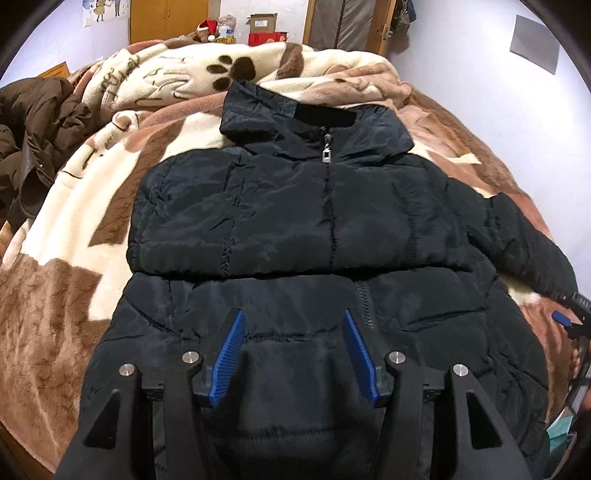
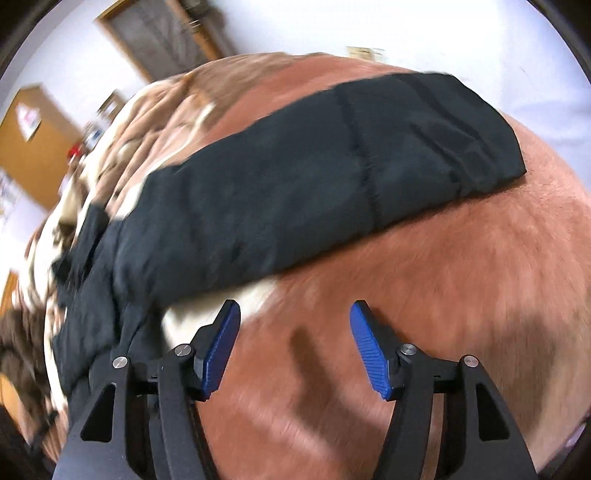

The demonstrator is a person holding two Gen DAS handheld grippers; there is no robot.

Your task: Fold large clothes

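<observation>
1. A black puffer jacket (image 1: 325, 229) lies front-up and zipped on a plush brown and cream blanket (image 1: 55, 295) that covers a bed.
2. The jacket's collar (image 1: 314, 122) points to the far end of the bed, and a silver zipper pull (image 1: 327, 153) hangs just below the collar.
3. One sleeve (image 1: 528, 251) stretches out from the jacket's side toward the right edge of the left wrist view; in the right wrist view the same sleeve (image 2: 332, 177) lies straight and flat across the blanket (image 2: 461, 277).
4. The left gripper (image 1: 293, 332) hovers over the jacket's lower front, near the hem. Its two blue-padded fingers (image 1: 231, 354) are spread wide apart with nothing between them.
5. The right gripper (image 2: 295, 332) is over bare blanket just beside the sleeve, on the near side of it. Its blue-padded fingers (image 2: 369, 350) are also spread wide and hold nothing. This view is blurred.
6. In the left wrist view, part of the right gripper (image 1: 569, 321) shows just past the sleeve's end, at the far right edge.
7. A brown coat (image 1: 33, 147) lies crumpled on the blanket, well to the left of the jacket.
8. A dark paw print (image 1: 231, 74) marks the blanket beyond the jacket's collar.
9. Farther beyond the collar, past the bed, stand a cardboard box (image 1: 262, 24) and a wooden door (image 1: 173, 16).
</observation>
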